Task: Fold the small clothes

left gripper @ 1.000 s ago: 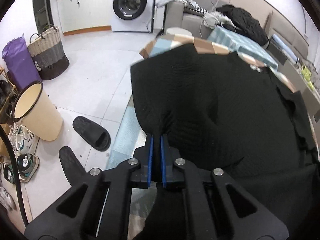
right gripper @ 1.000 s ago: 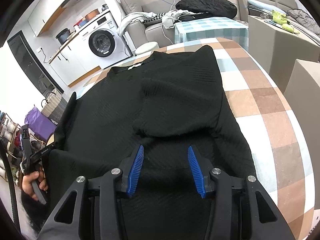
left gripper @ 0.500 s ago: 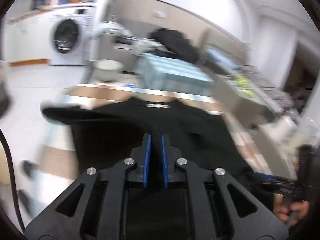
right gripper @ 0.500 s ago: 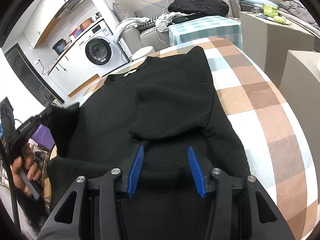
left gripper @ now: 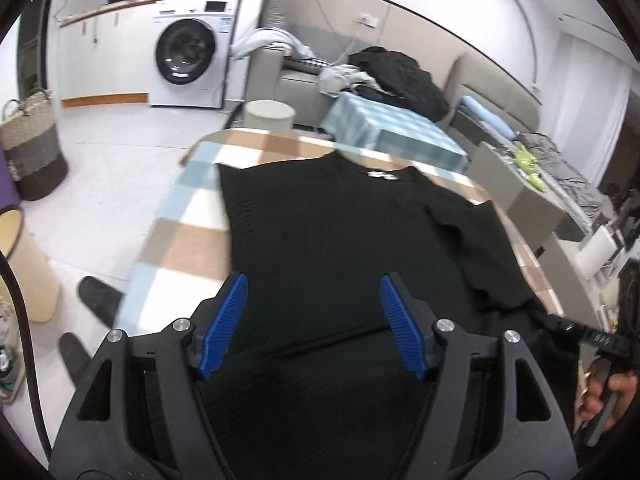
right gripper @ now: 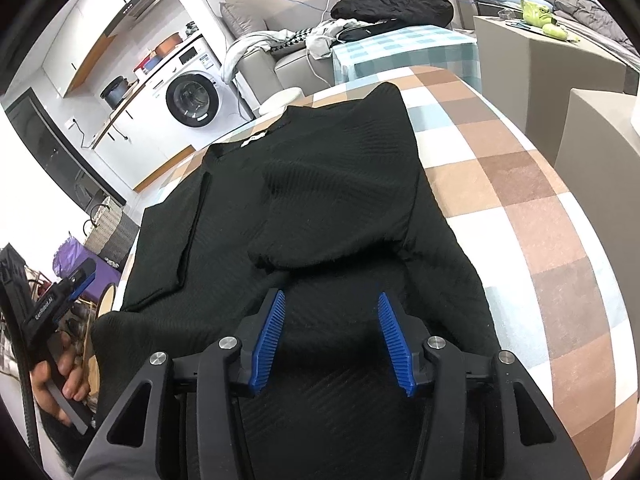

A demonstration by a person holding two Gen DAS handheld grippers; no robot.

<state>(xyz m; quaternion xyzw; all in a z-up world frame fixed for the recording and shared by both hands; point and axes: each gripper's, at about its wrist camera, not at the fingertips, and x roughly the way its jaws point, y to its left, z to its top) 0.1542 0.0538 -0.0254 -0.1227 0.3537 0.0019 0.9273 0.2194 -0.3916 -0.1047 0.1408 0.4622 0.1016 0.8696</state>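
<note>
A black knitted sweater (left gripper: 340, 240) lies flat on a table with a checked cloth (left gripper: 188, 248), its collar at the far end. In the right wrist view both sleeves lie folded in over the sweater (right gripper: 320, 168): the left sleeve (right gripper: 172, 240) and the right sleeve (right gripper: 332, 208). My left gripper (left gripper: 312, 312) hovers above the near hem. Its jaws are opening and hold nothing. My right gripper (right gripper: 330, 336) hangs over the hem's right part, jaws opening slightly, with only cloth beneath them. Each gripper shows at the edge of the other's view, held by a hand.
A washing machine (left gripper: 186, 50), a woven basket (left gripper: 30, 148), a cream bin (left gripper: 20, 264) and black slippers (left gripper: 96, 300) are on the floor to the left. Beyond the table stand a round stool (left gripper: 270, 114), a low table with a teal cloth (left gripper: 384, 128) and a sofa with piled clothes.
The left gripper, shut on the left sleeve a second ago, carried it over the body, let it go, rose and opened. The right gripper stayed put and spread slightly.
</note>
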